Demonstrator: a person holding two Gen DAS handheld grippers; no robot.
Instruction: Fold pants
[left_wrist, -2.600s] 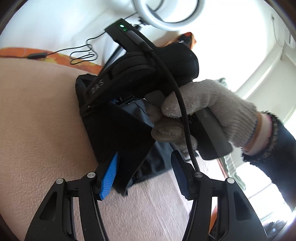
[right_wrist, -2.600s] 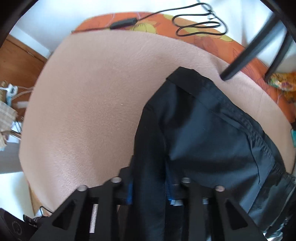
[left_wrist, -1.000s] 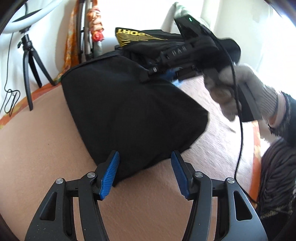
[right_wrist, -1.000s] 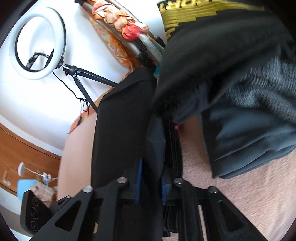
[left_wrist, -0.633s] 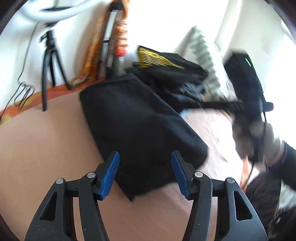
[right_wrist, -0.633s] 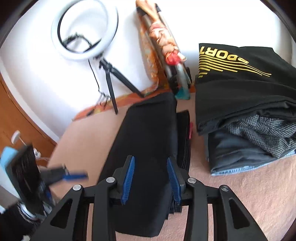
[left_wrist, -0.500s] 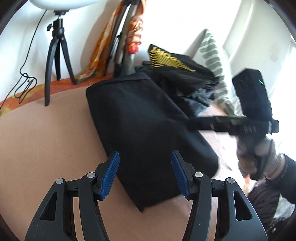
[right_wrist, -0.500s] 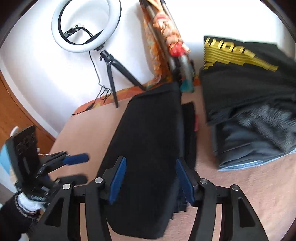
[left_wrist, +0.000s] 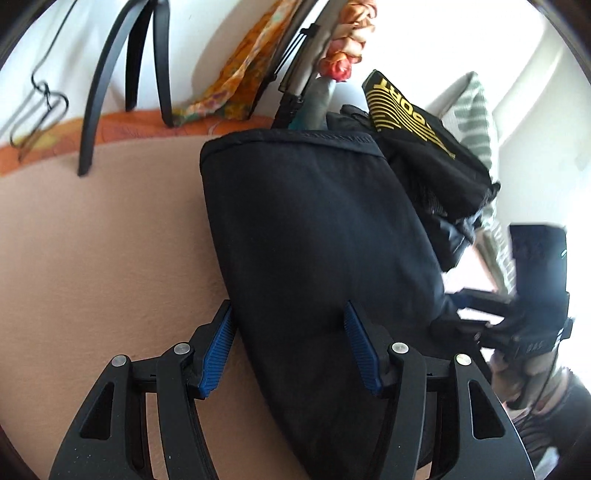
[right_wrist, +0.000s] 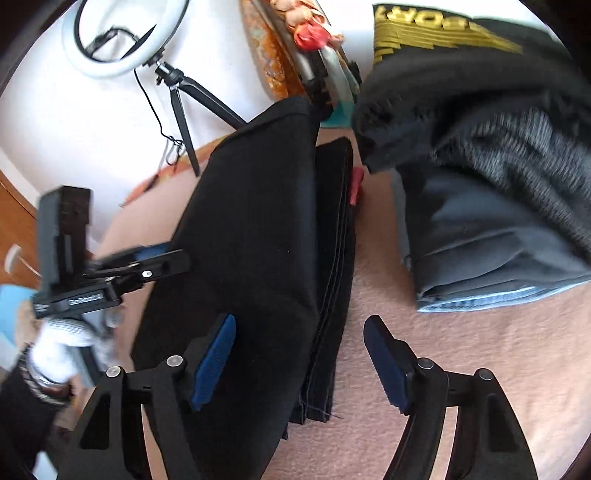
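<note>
both tools (left_wrist: 288, 350) (right_wrist: 299, 362) astride folded pants (left_wrist: 317, 236)

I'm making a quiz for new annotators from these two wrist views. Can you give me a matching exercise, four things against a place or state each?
Things:
1. black pants
2. left gripper
3. clothes stack
4. ring light

Places or states:
A. on a tripod by the wall
B. open, straddling the pants' near end
C. folded flat on the pink surface
D. piled right of the pants, yellow print on top

Pairs: 1-C, 2-B, 3-D, 4-A

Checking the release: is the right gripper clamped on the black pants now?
No, the right gripper has its jaws spread open over the folded black pants, gripping nothing.
</note>
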